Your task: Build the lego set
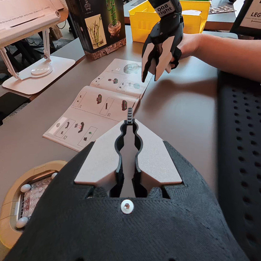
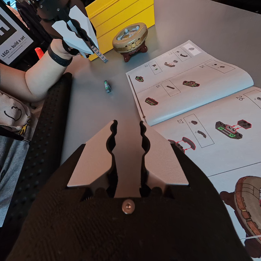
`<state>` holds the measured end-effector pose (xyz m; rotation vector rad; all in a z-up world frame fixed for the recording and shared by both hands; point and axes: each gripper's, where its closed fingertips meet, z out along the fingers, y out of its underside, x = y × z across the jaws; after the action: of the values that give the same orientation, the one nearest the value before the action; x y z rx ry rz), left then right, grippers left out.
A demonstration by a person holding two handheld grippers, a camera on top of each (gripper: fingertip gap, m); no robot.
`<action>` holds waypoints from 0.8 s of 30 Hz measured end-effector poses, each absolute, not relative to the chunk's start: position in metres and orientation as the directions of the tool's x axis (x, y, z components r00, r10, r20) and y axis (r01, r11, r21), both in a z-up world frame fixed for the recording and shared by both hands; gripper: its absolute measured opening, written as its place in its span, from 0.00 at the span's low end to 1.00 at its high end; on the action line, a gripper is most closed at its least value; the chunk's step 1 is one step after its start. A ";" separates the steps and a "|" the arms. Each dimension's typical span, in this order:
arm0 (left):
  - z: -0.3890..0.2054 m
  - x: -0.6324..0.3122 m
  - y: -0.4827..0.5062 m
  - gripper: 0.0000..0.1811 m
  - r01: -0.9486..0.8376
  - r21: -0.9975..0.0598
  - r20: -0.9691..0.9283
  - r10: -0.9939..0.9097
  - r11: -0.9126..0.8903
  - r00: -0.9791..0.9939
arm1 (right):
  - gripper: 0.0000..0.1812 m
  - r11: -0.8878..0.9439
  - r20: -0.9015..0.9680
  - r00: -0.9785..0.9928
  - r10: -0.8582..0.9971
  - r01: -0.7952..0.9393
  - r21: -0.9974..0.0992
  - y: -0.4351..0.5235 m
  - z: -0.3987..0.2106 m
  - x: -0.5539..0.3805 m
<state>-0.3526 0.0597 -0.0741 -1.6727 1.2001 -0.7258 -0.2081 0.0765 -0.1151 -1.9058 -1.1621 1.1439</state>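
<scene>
Left wrist view: my left gripper (image 1: pixel 129 122) is clamped on a thin dark studded plate (image 1: pixel 130 115), raised above the grey table (image 1: pixel 176 113) beside the open instruction booklet (image 1: pixel 98 107). My right gripper (image 2: pixel 128 122) hovers with fingers apart, holding nothing. A small partial assembly (image 2: pixel 107 86) lies on the table; the tan pot model (image 2: pixel 130 38) stands near a yellow bin (image 2: pixel 120 15).

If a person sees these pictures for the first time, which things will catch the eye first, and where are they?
First, the left gripper, low in the middle of its own view, shut on a thin dark studded plate that sticks out past its fingers. Next, the open instruction booklet flat on the grey table, with the empty right gripper hanging above its far page. Behind them stands the bright yellow bin, and near it the round tan pot model.
</scene>
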 end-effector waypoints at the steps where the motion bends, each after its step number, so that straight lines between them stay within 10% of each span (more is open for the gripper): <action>1: -0.073 -0.352 0.059 0.03 -0.386 -0.918 -0.053 -0.936 -0.091 0.347 | 0.18 -0.415 -0.347 0.239 0.907 0.367 -0.833 0.077 -0.115 -0.208; 16: -0.038 -0.339 0.026 0.03 -0.247 -0.963 -0.165 -0.965 0.112 0.204 | 0.16 -0.029 -0.020 0.076 0.997 0.127 -0.992 0.037 -0.030 -0.275; 24: -0.043 -0.346 0.036 0.03 -0.295 -0.950 -0.186 -0.947 0.105 0.261 | 0.03 0.235 0.320 0.372 0.872 0.255 -0.938 0.062 -0.013 -0.251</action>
<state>-0.3464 0.0360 -0.0433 -1.4180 1.2504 -0.7382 -0.2506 0.0617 -0.0129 -1.3035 -1.1550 0.5874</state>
